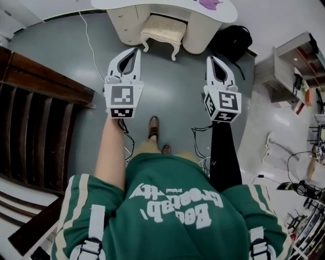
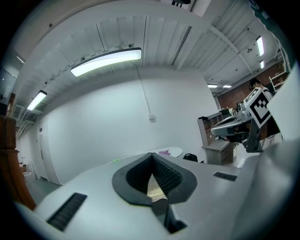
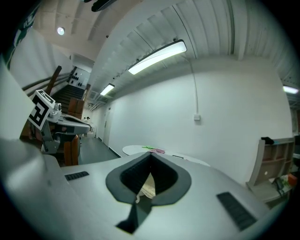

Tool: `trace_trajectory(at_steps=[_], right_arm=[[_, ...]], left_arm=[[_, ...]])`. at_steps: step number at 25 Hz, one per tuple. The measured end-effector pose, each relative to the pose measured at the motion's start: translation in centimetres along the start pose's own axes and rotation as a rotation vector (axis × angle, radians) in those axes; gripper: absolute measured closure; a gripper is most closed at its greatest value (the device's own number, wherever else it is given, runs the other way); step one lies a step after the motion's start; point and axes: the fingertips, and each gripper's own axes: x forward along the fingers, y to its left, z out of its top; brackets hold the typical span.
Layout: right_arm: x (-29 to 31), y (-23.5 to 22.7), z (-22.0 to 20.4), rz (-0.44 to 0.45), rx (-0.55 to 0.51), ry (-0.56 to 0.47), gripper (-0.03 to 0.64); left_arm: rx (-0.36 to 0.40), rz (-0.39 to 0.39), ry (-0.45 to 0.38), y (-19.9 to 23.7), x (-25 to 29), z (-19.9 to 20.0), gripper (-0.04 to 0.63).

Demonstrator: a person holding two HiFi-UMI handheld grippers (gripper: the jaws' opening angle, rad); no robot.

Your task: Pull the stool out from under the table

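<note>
A: Stool (image 1: 163, 30), where?
B: Top centre of head view, sitting on the grey floor (image 1: 172, 91). Back part is tucked under the white worktop (image 1: 167, 6), btwn the two cream pedestal units. Front half sticks out toward the person.

A: Looks?
B: Cream/ivory, rectangular padded seat w/ a textured fabric top. Carved frame, curved legs flaring out at the feet. Two front legs are visible, rear ones hidden under the worktop. It's upright.

A: Left gripper (image 1: 134, 50)?
B: Jaws closed tip to tip, nothing btwn them. Held over the floor pointing at the stool, well apart from it. The left gripper view shows the same, w/ pads meeting at the tip (image 2: 152, 155) and empty.

A: Right gripper (image 1: 210, 58)?
B: Same, jaws pressed together and empty. The right gripper view confirms (image 3: 151, 154). It's level w/ the left one and also well short of the stool, no contact.

A: Other stuff?
B: Purple item (image 1: 209, 4) on the worktop. Black bag (image 1: 233, 38) on the floor just right of the right pedestal. Dark wooden structure (image 1: 35, 117) at left. Person is in a green shirt (image 1: 172, 213), one shoe (image 1: 153, 127) visible below the grippers.
</note>
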Motion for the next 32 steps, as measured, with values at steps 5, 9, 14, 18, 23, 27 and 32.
trace_trajectory(at_steps=[5,9,14,18,23,27,32], right_arm=[[5.4,-0.7,1.3,-0.020,0.001,-0.001,0.609],[9.0,-0.9,1.7,-0.039,0.005,0.005,0.607],[12.3,-0.8,1.3,-0.065,0.011,0.019,0.608],[14.0,-0.7,0.8,-0.068,0.008,0.034,0.607],[16.0,0.2,0.1,-0.069,0.002,0.041,0.607],[18.6,0.1,0.1,-0.052,0.001,0.034,0.607],[24.0,-2.2,-1.4,-0.031,0.001,0.023,0.607]], left_arm=[[0.007,-0.026,-0.003,3.0,5.0,0.0,0.581],[0.010,-0.042,-0.002,5.6,8.1,-0.5,0.582],[0.027,-0.066,0.017,7.7,10.8,-2.0,0.582],[0.019,-0.073,0.021,8.8,11.9,-3.0,0.581],[0.021,-0.080,0.038,10.2,12.3,-5.0,0.581],[0.016,-0.067,0.047,11.4,13.9,-5.9,0.581],[0.023,-0.056,0.049,12.4,19.2,-7.6,0.581]])
